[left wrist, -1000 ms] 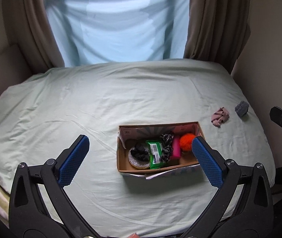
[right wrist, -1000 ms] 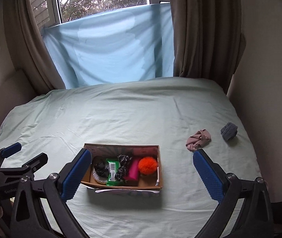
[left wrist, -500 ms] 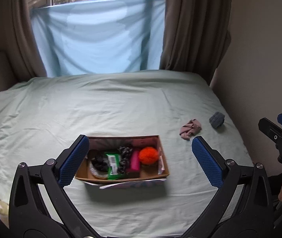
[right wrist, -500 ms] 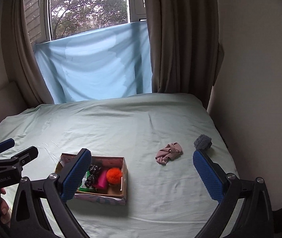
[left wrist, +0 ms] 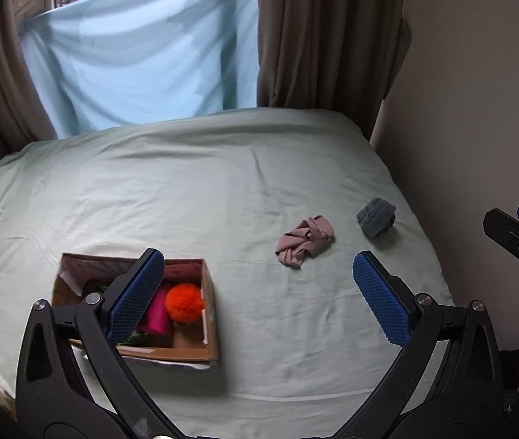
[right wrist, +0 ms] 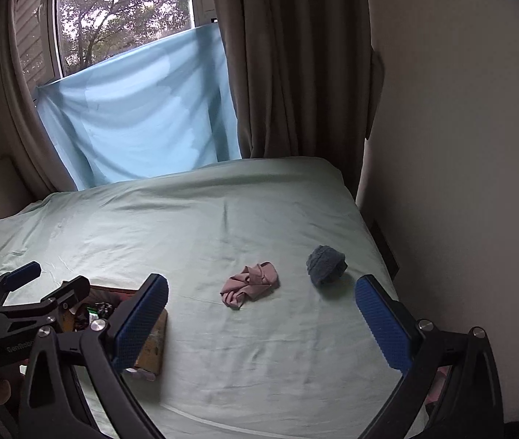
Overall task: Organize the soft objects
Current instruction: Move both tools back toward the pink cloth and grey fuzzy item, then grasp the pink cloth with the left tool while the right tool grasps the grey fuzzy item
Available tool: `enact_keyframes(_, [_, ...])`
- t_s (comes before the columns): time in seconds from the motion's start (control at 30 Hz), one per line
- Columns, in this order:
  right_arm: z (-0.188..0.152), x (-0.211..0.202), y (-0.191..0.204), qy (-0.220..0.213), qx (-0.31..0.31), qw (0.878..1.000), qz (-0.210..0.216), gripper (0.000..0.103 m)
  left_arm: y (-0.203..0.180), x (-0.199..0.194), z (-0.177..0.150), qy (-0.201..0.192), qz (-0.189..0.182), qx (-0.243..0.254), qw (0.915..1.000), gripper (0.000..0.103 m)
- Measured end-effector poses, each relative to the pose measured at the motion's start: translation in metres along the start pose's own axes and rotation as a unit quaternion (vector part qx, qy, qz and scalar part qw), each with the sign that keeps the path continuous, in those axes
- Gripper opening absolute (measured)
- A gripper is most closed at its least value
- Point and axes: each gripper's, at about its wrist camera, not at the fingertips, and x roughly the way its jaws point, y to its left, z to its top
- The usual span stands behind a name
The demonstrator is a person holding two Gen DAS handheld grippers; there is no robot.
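Both grippers, left [left wrist: 257, 298] and right [right wrist: 261, 320], gape empty above the bed [right wrist: 259, 219]. Next likely step: grasp pink cloth [right wrist: 250, 283], carry to box [left wrist: 210, 311].

A wide bed under a pale green, creased sheet [left wrist: 186, 197] fills the room. Behind it a light blue cloth [right wrist: 142, 117] hangs stretched across the lower window, and above that cloth, leafy trees [right wrist: 113, 11] show through the glass. Heavy brown curtains [right wrist: 288, 58] hang on both sides, and a plain beige wall [right wrist: 460, 146] runs along the right.
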Motion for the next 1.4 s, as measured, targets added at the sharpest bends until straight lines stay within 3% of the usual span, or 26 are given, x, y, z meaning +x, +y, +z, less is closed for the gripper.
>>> enact_keyframes(0.27, [-0.013,0.101,-0.068,0.034,0.017,0.999,-0.011,0.102,-0.049,0.116,-0.001,0.041,-0.022,0.026,0.9986,0.103])
enact_keyframes(0.6, [-0.028,0.237,-0.115,0.074,0.035,0.997,-0.016,0.102,-0.076,0.265,-0.009,0.072,-0.012,0.056,0.9957,0.102])
enact_keyframes(0.8, [-0.039,0.301,-0.131,0.098,0.055,0.994,-0.012,0.102,-0.084,0.330,-0.023,0.097,-0.008,0.085,0.9916,0.102])
enact_keyframes(1.0, [-0.046,0.348,-0.139,0.110,0.069,0.991,-0.011,0.102,-0.091,0.382,-0.039,0.140,-0.026,0.109,0.9838,0.102])
enact_keyframes(1.17, [-0.049,0.374,-0.142,0.117,0.076,0.990,-0.017,0.102,-0.088,0.397,-0.041,0.152,-0.056,0.098,0.9819,0.087])
enact_keyframes(1.23, [-0.050,0.380,-0.144,0.121,0.072,0.990,-0.023,0.101,-0.089,0.395,-0.039,0.152,-0.068,0.101,0.9809,0.065])
enact_keyframes(1.3, [-0.051,0.379,-0.145,0.117,0.075,0.990,-0.022,0.091,-0.091,0.392,-0.036,0.152,-0.076,0.107,0.9795,0.051])
enact_keyframes(1.33, [-0.051,0.379,-0.146,0.117,0.076,0.990,-0.024,0.081,-0.093,0.389,-0.036,0.152,-0.077,0.112,0.9791,0.046])
enact_keyframes(1.4, [-0.053,0.379,-0.148,0.118,0.077,0.990,-0.027,0.075,-0.096,0.388,-0.035,0.153,-0.077,0.115,0.9784,0.042])
